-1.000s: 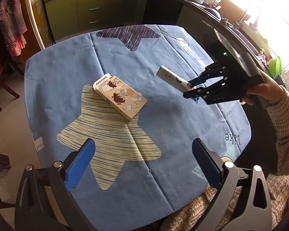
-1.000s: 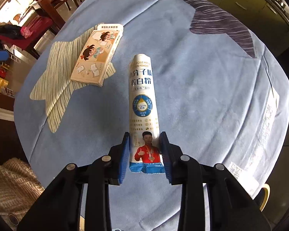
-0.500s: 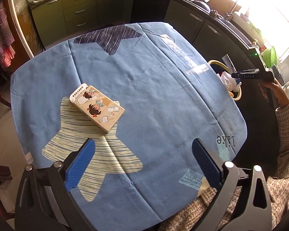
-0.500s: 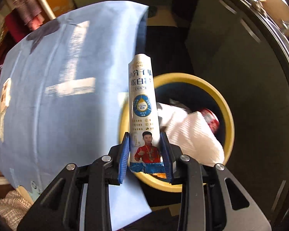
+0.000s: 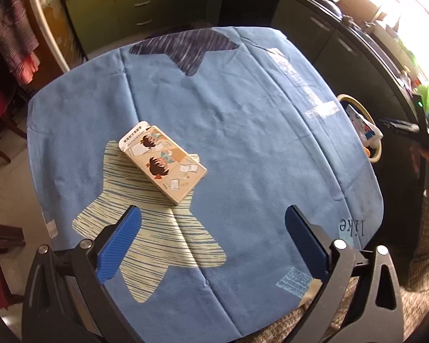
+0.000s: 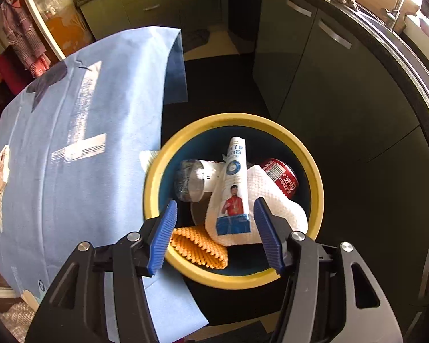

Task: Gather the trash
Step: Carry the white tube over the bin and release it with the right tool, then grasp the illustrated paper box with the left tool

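Note:
My right gripper [image 6: 214, 233] is open and empty above a yellow-rimmed bin [image 6: 314, 177] beside the table. A white protein-powder packet [image 6: 236, 188] lies in the bin on a white foam net [image 6: 271, 200], with a red cola can [image 6: 280, 175], a clear plastic bottle [image 6: 191, 180] and an orange foam net [image 6: 197, 245]. My left gripper [image 5: 213, 241] is open and empty over the near part of the blue tablecloth [image 5: 243, 114]. A cartoon-printed carton [image 5: 163, 161] lies flat on the cloth ahead of it. The bin [image 5: 354, 105] shows at the table's right edge.
Dark kitchen cabinets [image 6: 329, 71] stand close behind and right of the bin. The tablecloth edge [image 6: 168, 85] hangs next to the bin's left side. The right gripper with the hand holding it [image 5: 423, 140] is at the far right in the left wrist view.
My right gripper carried the packet from the table to over the bin, opened, and the packet dropped in. My left gripper stayed open and shifted slightly over the table.

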{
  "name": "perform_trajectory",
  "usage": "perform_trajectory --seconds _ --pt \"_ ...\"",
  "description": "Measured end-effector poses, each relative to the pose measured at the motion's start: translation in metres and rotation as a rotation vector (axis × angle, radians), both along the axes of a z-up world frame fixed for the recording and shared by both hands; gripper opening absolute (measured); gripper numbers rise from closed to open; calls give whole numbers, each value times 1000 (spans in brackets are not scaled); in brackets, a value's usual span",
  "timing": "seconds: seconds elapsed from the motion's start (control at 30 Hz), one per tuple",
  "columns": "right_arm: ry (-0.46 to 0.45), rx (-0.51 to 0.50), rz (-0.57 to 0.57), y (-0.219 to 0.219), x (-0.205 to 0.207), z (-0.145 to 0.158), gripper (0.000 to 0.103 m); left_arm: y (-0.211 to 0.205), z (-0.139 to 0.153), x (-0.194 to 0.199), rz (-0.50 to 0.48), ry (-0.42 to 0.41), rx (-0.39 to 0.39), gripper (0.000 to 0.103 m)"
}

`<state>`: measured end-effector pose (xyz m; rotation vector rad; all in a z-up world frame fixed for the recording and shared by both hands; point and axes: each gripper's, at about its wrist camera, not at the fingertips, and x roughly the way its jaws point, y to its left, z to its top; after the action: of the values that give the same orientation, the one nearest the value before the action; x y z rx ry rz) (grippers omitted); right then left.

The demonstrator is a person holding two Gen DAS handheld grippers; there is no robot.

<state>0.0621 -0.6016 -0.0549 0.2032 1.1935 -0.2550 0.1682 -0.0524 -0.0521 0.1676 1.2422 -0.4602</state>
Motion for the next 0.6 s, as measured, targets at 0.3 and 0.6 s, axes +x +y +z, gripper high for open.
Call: perform_trajectory --seconds 0.3,0.6 --pt "-31 20 94 30 -5 9 59 -5 -63 56 289 163 87 96" --pt "-31 56 154 36 -2 -8 60 -22 -85 83 422 193 234 91"
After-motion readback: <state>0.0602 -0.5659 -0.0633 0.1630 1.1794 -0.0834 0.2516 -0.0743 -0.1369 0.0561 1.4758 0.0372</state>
